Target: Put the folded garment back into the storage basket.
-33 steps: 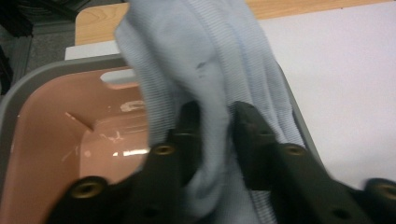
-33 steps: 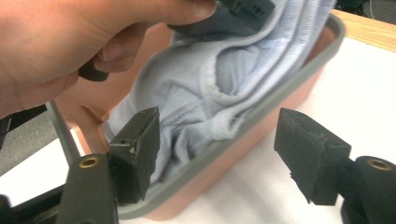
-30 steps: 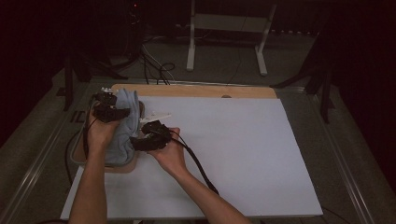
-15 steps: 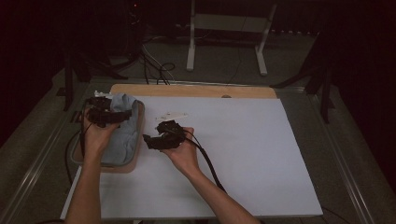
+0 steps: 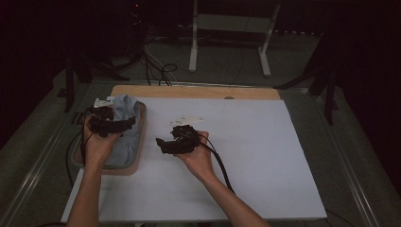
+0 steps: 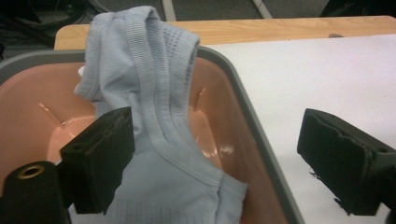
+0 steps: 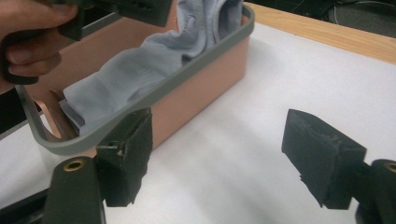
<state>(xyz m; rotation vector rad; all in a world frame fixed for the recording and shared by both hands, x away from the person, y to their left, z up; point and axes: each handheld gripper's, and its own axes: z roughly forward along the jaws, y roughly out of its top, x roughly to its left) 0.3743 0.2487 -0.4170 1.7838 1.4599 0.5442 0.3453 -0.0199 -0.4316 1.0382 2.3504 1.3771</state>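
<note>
A grey-blue knitted cloth lies in a salmon bin with a grey rim at the table's left. Its far end is draped up over the rim. My left gripper hovers over the bin. Its jaws have just been opening and now stand wide, one above the cloth and one past the rim, pressing on nothing. My right gripper is over the white sheet just right of the bin. Its jaws have also just been opening, and nothing is between them.
A white sheet covers the table, with a wooden board edge along its far side. Behind the table stand a white metal frame and loose cables on the floor. The left hand holds its gripper above the bin.
The right gripper has drawn away from the bin to the right. The left gripper has shifted a little toward the near side over the bin, and the cloth has settled into the bin.
</note>
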